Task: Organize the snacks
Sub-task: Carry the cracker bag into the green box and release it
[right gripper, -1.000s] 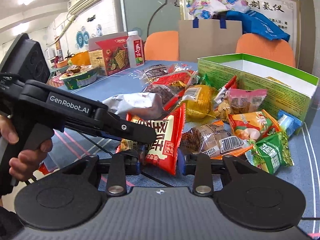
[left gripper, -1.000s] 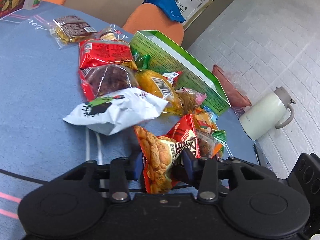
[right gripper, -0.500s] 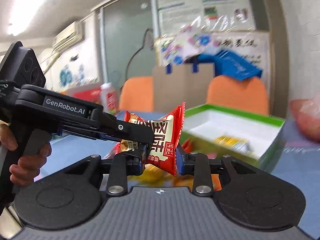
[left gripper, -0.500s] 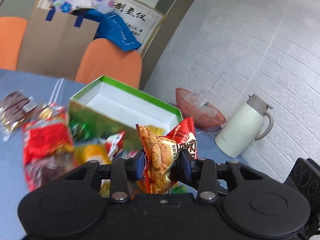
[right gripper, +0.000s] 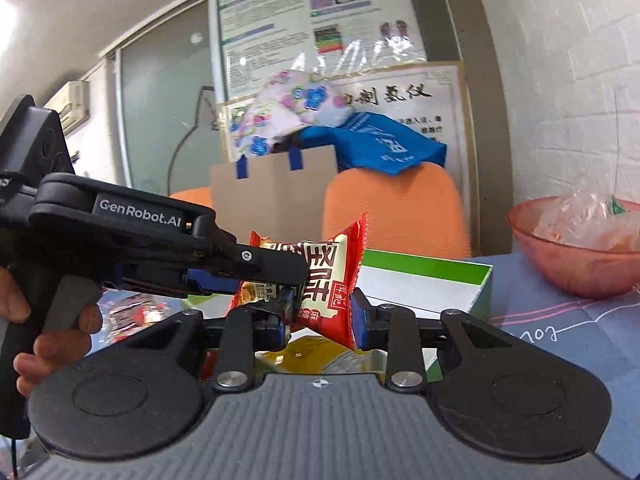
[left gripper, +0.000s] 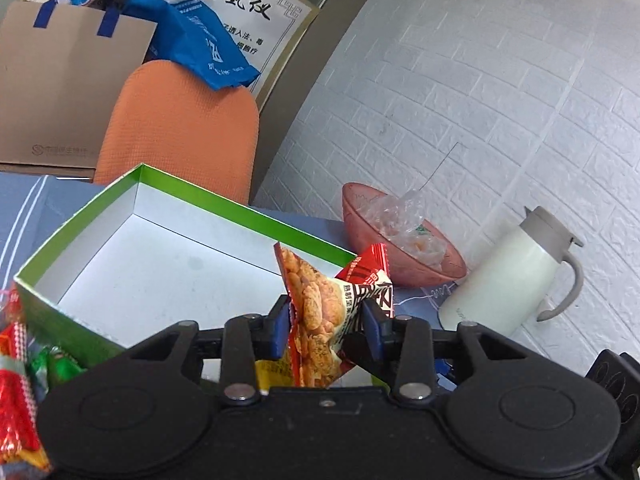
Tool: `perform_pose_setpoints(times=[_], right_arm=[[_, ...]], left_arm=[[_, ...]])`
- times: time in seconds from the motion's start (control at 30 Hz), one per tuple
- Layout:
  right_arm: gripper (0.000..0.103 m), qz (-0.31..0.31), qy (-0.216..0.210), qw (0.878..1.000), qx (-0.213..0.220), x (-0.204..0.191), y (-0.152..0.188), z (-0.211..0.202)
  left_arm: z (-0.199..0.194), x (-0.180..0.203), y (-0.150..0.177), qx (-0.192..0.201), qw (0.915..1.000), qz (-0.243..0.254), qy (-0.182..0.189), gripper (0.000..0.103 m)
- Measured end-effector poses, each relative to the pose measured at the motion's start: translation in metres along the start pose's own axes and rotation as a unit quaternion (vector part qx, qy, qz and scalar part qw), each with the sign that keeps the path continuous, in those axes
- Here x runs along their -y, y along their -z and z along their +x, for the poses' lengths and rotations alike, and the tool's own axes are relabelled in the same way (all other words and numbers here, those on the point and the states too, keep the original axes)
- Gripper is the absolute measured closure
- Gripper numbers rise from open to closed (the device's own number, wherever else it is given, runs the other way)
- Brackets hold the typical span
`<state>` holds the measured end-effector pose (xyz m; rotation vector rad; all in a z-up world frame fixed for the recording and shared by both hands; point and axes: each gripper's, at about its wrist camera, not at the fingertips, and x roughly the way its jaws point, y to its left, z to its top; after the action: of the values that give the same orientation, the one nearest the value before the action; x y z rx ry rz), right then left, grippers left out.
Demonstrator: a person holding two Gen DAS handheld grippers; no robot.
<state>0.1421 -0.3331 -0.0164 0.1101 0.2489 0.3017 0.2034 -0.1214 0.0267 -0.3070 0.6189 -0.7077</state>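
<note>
Both grippers are shut on the same red and orange snack packet (left gripper: 332,320), which also shows in the right wrist view (right gripper: 328,280). My left gripper (left gripper: 326,326) holds it above the near right part of the open green box (left gripper: 100,216), whose white inside is mostly bare. A yellow packet (left gripper: 272,372) lies in the box just under the held one. My right gripper (right gripper: 320,316) pinches the packet from the other side. The left gripper (right gripper: 276,270) crosses the right wrist view from the left. The box's green wall (right gripper: 424,270) lies behind the packet there.
A red bowl (left gripper: 400,248) with a plastic bag and a white jug (left gripper: 508,276) stand right of the box. More snack packets (left gripper: 20,392) lie left of it. An orange chair (left gripper: 180,136) and a paper bag (left gripper: 60,92) stand behind the table.
Both grippers lifted the packet off the snack pile and carried it over the green box. The pile has dropped out of the middle of both views.
</note>
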Motion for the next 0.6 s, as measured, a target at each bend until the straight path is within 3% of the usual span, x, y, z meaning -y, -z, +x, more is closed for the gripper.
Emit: perform_pose_setpoints(times=[0.07, 0.1, 0.13, 0.17, 0.2, 0.23, 0.27, 0.4, 0.6], right_arm=[[0.050, 0.005, 0.004, 1.000, -0.008, 0.004, 0.004, 0.008], [0.049, 0.006, 0.006, 1.000, -0.015, 0.005, 0.008, 0.011], [0.047, 0.001, 0.011, 1.000, -0.024, 0.004, 0.012, 0.014], [0.035, -0.008, 0.022, 0.999, -0.028, 0.002, 0.016, 0.016], [0.025, -0.020, 0.041, 0.999, -0.024, -0.001, 0.019, 0.016], [0.007, -0.036, 0.062, 0.997, -0.013, -0.004, 0.022, 0.015], [0.000, -0.052, 0.075, 0.996, -0.008, -0.006, 0.022, 0.013], [0.001, -0.077, 0.064, 0.995, 0.006, -0.016, 0.014, -0.008], [0.000, -0.059, 0.038, 0.998, 0.003, -0.032, 0.010, -0.047]], left_arm=[[0.009, -0.003, 0.001, -0.008, 0.9999, 0.006, -0.013, 0.037], [0.013, -0.004, 0.003, -0.012, 0.9995, 0.011, -0.028, 0.031], [0.015, -0.005, 0.006, -0.011, 0.9987, 0.017, -0.047, 0.005], [0.015, -0.006, 0.009, -0.009, 0.9978, 0.021, -0.062, 0.000], [0.013, -0.005, 0.012, -0.002, 0.9964, 0.025, -0.080, 0.000], [0.008, -0.003, 0.015, 0.007, 0.9952, 0.031, -0.093, 0.000], [0.002, -0.001, 0.016, 0.017, 0.9944, 0.041, -0.096, 0.000], [-0.027, 0.009, 0.016, 0.028, 0.9947, 0.049, -0.085, 0.000], [-0.089, 0.023, 0.033, 0.048, 0.9885, 0.057, -0.132, 0.000]])
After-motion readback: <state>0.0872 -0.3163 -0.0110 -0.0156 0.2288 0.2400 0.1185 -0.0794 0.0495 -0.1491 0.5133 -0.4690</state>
